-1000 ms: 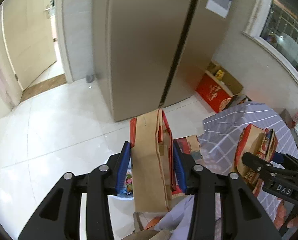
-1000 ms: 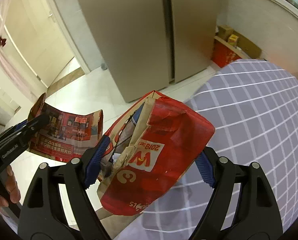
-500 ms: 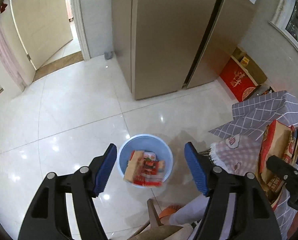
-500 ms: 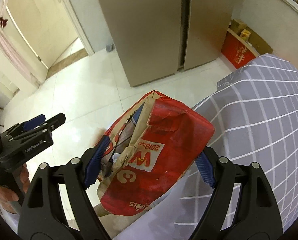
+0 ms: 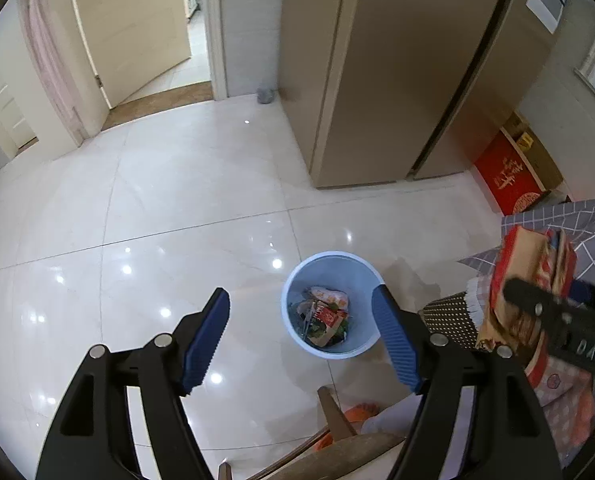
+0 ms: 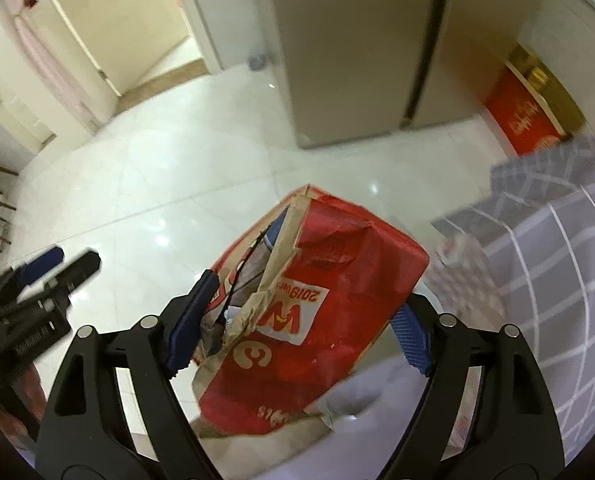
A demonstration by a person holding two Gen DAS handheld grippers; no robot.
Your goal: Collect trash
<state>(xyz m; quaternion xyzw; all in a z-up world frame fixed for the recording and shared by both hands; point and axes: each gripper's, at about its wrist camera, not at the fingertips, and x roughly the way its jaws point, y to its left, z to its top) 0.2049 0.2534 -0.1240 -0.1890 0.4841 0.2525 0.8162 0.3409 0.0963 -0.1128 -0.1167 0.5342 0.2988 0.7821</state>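
A light blue trash bin stands on the white tiled floor, with crumpled wrappers and a red paper bag lying inside. My left gripper hovers above the bin, its jaws opening with nothing between them. My right gripper has a crumpled red and brown paper bag between its blue pads. Its jaws are opening, but the pads still touch the bag. In the left wrist view that bag hangs to the right of the bin, beside the table.
A tall beige fridge stands behind the bin. A red box sits by the wall. A table with a grey checked cloth is at the right. A wooden chair part and a person's orange slipper are near the bin.
My left gripper opened and its brown and red bag dropped into the bin. Both grippers moved over and down towards the bin. The right one still carries its bag.
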